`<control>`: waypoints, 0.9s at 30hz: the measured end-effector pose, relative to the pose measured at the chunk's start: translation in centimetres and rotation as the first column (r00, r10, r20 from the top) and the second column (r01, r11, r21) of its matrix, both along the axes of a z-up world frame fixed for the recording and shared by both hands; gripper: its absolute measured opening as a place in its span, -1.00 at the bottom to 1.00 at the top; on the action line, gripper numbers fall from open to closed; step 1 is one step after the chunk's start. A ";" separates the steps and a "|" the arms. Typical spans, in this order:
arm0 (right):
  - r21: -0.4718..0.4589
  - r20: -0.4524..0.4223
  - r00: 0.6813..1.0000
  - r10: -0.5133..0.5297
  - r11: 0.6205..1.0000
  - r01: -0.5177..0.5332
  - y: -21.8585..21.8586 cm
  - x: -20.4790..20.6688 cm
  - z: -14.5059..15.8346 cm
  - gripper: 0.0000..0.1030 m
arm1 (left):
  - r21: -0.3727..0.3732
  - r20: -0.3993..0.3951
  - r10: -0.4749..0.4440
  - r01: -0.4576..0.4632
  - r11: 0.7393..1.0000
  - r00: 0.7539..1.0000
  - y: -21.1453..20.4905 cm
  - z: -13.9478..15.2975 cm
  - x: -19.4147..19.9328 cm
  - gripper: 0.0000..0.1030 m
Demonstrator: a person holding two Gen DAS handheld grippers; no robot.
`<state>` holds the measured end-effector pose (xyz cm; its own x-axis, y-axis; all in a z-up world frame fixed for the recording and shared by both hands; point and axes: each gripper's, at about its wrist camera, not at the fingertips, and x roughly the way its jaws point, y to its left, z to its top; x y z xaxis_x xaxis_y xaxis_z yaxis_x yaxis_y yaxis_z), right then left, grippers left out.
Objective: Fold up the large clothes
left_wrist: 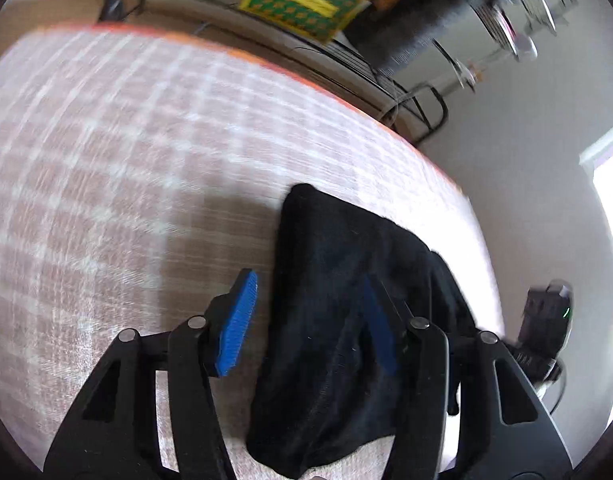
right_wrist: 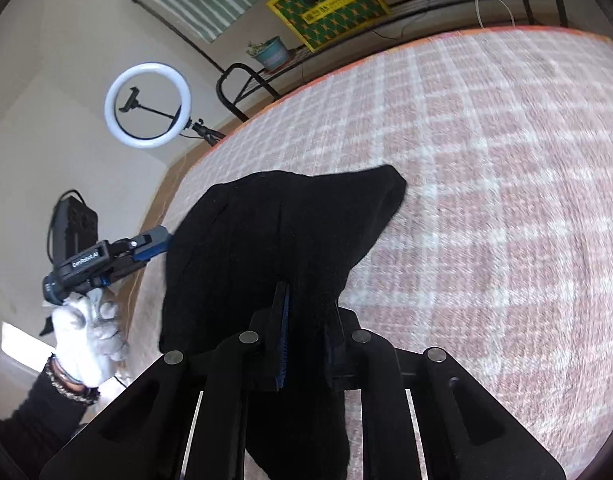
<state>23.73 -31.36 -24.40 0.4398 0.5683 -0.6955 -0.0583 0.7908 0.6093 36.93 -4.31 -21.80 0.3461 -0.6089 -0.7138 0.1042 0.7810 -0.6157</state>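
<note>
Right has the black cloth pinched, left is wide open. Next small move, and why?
Probably close the left gripper on the black cloth: its jaws stand open with the fabric between them, while the right gripper already pinches the cloth above the checked bedspread.

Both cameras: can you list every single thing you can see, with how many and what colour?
black garment: one, black, lifted over the bed.
checked bedcover: one, pink and white, spread on the bed.
ring light: one, white, on a stand by the wall.
potted plant: one, teal pot, on the rack.
patterned box: one, green and yellow, on the rack.
left gripper: one, black with blue fingers, open beside the garment.
right gripper: one, black, shut on the garment.
gloved hand: one, white, holding the left gripper.
</note>
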 end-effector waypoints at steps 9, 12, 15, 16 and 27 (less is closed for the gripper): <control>0.215 -0.094 0.994 -0.052 0.974 0.071 -2.9 -0.9 -4.3 0.02 | -0.173 -0.169 -0.052 0.022 0.985 0.984 0.4 -6.0 -0.3 0.05; 0.283 -0.093 0.994 -0.052 0.956 0.077 -3.0 -0.7 -5.3 0.02 | -0.221 -0.164 -0.082 0.044 0.974 0.983 -0.1 -6.3 -0.4 0.05; 0.318 -0.079 0.997 -0.027 0.947 0.051 -2.3 0.0 -5.3 -0.07 | -0.243 -0.156 -0.097 0.057 0.968 0.983 -1.5 -6.6 -0.4 0.05; 0.325 -0.081 0.997 -0.018 0.945 0.043 -1.7 0.4 -5.5 -0.11 | -0.240 -0.147 -0.099 0.062 0.969 0.984 -1.9 -6.5 -0.5 0.05; 0.147 -0.028 1.000 0.001 0.989 0.003 1.5 1.0 -2.7 -0.55 | -0.156 -0.051 -0.102 0.093 0.983 0.994 -4.4 -3.5 -2.3 -0.41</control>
